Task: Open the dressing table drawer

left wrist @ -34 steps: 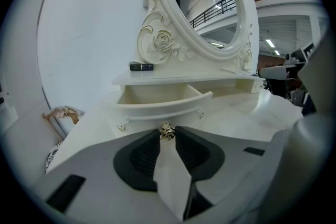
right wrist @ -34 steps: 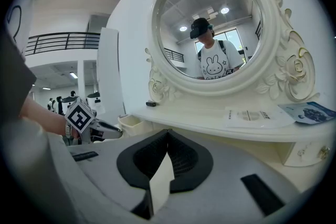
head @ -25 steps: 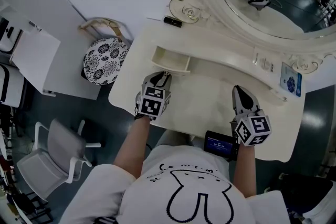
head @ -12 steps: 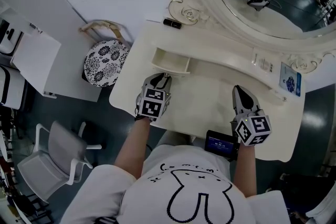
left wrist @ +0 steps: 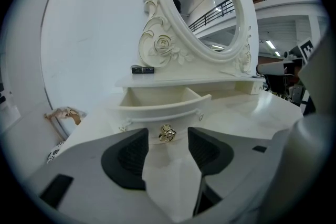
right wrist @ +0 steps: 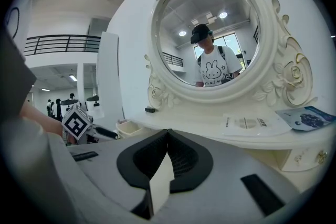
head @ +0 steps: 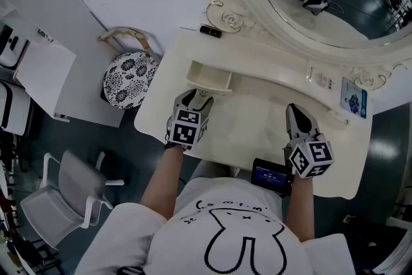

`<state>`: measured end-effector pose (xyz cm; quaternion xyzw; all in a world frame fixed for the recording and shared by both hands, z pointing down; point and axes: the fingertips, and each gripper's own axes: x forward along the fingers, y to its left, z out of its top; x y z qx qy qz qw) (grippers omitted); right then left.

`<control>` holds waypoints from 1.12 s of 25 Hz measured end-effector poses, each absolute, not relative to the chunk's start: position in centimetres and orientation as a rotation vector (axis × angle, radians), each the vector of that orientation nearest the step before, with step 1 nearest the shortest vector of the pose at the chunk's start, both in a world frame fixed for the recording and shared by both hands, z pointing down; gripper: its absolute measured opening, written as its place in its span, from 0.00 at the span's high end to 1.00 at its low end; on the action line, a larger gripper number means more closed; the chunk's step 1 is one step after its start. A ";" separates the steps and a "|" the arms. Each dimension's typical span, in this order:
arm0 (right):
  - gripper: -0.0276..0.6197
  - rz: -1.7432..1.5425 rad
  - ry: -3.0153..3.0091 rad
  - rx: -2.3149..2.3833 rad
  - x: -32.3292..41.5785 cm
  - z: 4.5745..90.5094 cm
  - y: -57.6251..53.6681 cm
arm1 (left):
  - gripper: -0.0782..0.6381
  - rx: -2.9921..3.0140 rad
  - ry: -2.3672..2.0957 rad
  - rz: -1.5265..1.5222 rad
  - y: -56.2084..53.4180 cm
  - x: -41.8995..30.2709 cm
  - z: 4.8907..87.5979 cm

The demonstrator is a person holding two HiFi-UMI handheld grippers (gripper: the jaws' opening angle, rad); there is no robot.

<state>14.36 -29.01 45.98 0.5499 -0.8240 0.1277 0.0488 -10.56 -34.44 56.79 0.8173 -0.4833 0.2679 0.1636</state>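
So the little cream drawer (head: 209, 77) is already pulled out of the raised back shelf, left of centre in the head view, and it looks empty inside. Its gold rose-shaped knob (left wrist: 167, 133) faces the person, low in the middle of the left gripper view.

The left gripper (head: 198, 98) is right in front of the drawer. Its jaws have just been opening and now stand wide apart, with the knob sitting between the tips and neither dark pad touching it. The right gripper (head: 295, 114) rests over the cream dressing table (head: 257, 132) at centre right, well apart from the drawer, jaws pressed together with nothing in them.

Further out:
- A big oval mirror (head: 322, 3) in a curly cream frame fills the upper right.
- A small black item (head: 211, 29) lies on the shelf beside the frame.
- A blue leaflet (head: 355, 98) is at the right end.
- A black device (head: 270, 176) with a lit screen is at the table's near edge.
- A round floral stool (head: 129, 76) stands left of the table.
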 end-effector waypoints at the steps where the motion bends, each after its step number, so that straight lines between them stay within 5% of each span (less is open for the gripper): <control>1: 0.94 0.383 -2.519 1.678 14.3 45.7 -29.1 | 0.54 2.332 -1.382 0.759 -34.4 -10.6 56.6; 28: 0.94 -0.023 -2.646 1.627 13.8 38.9 -27.5 | 0.62 2.538 -1.555 0.362 -32.5 -10.5 44.6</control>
